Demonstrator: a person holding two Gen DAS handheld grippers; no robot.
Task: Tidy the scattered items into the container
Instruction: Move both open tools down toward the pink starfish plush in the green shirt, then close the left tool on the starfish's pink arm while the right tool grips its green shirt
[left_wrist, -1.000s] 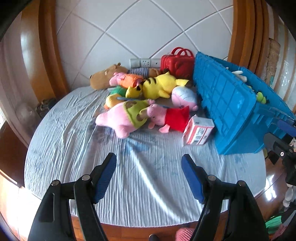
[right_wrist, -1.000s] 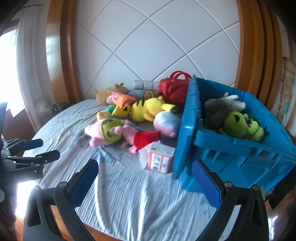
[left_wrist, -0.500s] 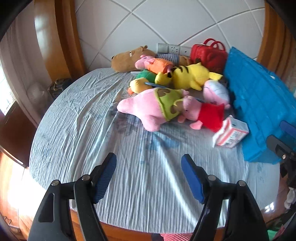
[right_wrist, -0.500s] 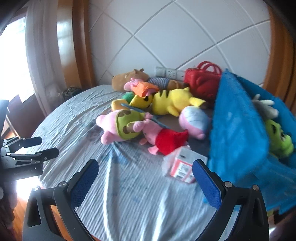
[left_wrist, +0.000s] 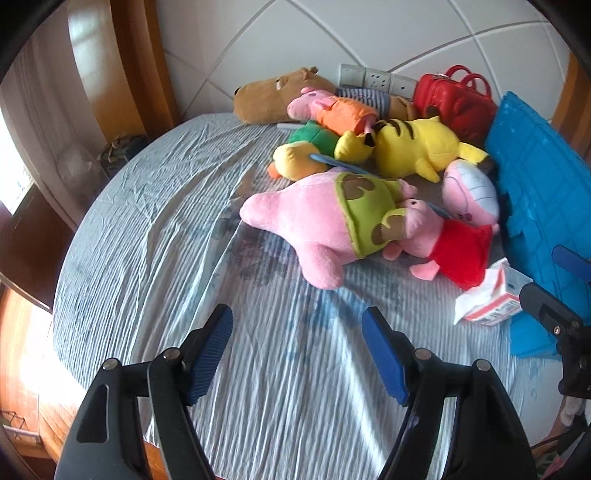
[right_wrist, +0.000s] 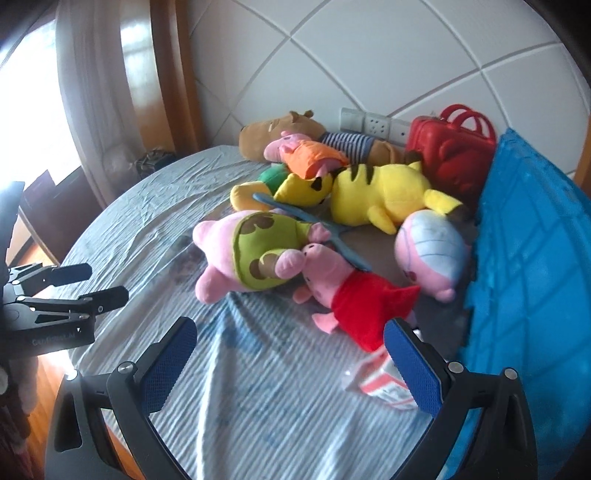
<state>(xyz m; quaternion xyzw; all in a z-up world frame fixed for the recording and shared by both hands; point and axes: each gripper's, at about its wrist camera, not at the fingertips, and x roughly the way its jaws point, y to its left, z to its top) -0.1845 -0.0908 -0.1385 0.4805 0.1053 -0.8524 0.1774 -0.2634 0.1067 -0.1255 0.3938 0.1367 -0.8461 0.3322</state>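
Left wrist view, pink star plush (left_wrist: 325, 221) nearer, blue container (left_wrist: 546, 192) perhaps cropped.

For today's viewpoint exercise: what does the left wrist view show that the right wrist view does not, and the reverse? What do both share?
Only the left wrist view: the left gripper's open blue pads up close, and the right gripper's tip at its right edge.

Only the right wrist view: the right gripper up close, jaws open, partly covering the carton, and the left gripper at its left edge.

Both: the toy pile, including the pink star plush, the red bag and the blue bin.
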